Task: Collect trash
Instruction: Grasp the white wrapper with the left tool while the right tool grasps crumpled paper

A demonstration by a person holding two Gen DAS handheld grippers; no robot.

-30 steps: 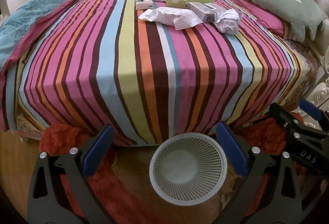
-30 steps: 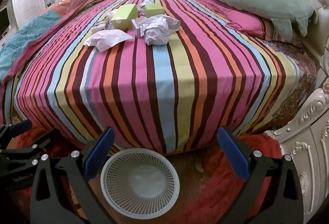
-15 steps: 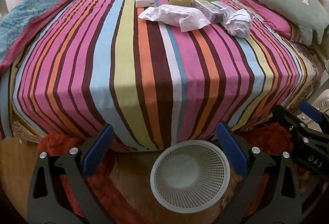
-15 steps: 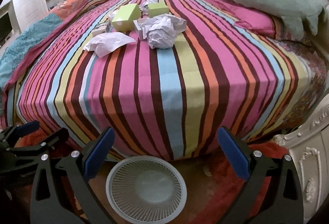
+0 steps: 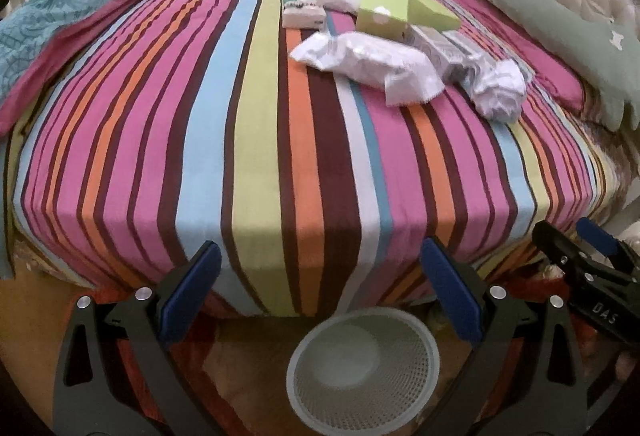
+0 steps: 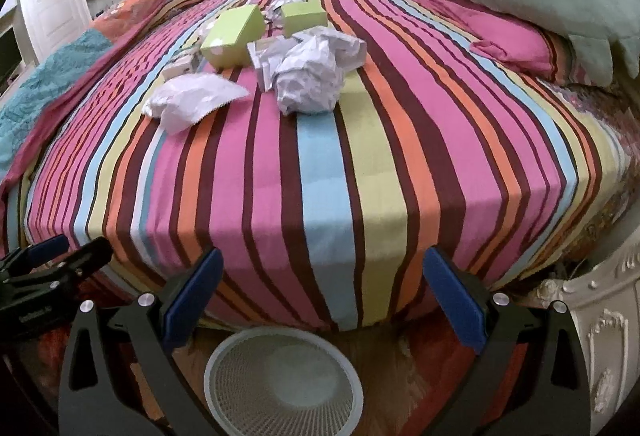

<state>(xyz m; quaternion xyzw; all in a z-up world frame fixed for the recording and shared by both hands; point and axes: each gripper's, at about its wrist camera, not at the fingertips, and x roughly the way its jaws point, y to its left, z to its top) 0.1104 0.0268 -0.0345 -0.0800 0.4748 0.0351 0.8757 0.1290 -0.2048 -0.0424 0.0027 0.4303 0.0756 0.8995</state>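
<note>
Crumpled paper (image 6: 308,84), green boxes (image 6: 234,34) are heaped on striped bed (image 5: 260,156); mesh wastebasket (image 5: 362,368) stands below; left gripper (image 5: 320,288) and right gripper (image 6: 320,292) are held spread, empty.

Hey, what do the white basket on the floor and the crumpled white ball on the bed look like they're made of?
The basket looks like moulded plastic: matte white, with a fine perforated mesh wall and a smooth rim. The crumpled ball looks like paper: sharp creases and stiff folds, dull surface, though thin plastic wrap cannot be ruled out.
</note>
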